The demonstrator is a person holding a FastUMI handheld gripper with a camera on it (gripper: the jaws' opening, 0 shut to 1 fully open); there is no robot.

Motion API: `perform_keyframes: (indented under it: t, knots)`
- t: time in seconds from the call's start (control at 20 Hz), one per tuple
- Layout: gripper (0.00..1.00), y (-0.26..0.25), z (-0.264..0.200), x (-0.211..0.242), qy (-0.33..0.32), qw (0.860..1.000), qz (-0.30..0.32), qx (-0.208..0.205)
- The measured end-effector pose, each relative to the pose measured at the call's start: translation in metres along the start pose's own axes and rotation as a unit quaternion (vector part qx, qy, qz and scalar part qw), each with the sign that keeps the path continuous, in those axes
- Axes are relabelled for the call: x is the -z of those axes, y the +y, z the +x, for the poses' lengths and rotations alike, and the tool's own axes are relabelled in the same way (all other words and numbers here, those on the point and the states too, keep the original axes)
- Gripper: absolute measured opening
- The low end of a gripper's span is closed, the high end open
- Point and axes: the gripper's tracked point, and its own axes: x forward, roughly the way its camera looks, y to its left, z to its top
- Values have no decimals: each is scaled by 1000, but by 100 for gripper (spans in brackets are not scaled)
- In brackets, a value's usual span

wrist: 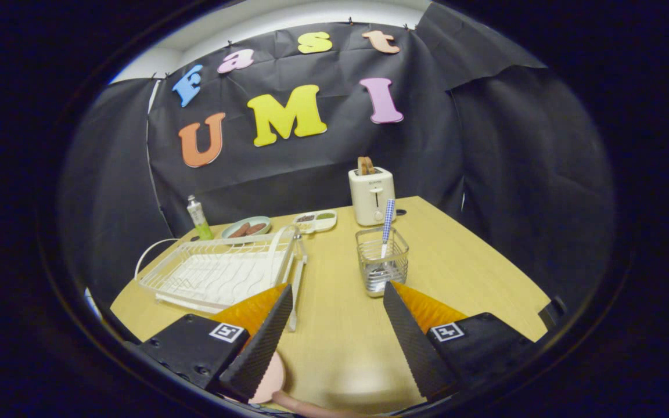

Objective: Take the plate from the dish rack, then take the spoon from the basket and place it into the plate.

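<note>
while the claw (pixel 334 302) hangs spread over the table (pixel 456 273), item: pink plate (pixel 270 380) beside its left finger; spoon (pixel 387 226) upright in basket (pixel 382 268); dish rack (pixel 218 273) alongside.

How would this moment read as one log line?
tool open, over table | plate by finger | spoon in basket | rack empty

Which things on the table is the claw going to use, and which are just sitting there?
For the job:
- claw, open
- dish rack
- pink plate, on the table by the near finger
- spoon, standing in the basket
- basket, just ahead of the fingers

Just sitting there:
- toaster
- green bottle
- dish of sausages
- divided snack tray
</note>
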Motion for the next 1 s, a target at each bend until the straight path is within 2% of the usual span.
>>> perform_keyframes:
  t: [0.3, 0.4, 0.55, 0.6, 0.7, 0.8, 0.9, 1.0]
  knots:
    - [100, -50, 81, -40, 12, 999, -15, 44]
    - [100, -46, 107, -54, 11, 1000, -10, 24]
    - [100, -57, 137, -64, 27, 999, 5, 35]
    - [100, -54, 144, -69, 28, 999, 11, 24]
    - [97, -62, 162, -71, 37, 999, 14, 31]
    - [92, -67, 175, -70, 50, 998, 14, 37]
    - [84, -70, 185, -72, 49, 998, 15, 39]
    - [57, -63, 190, -68, 61, 998, 9, 24]
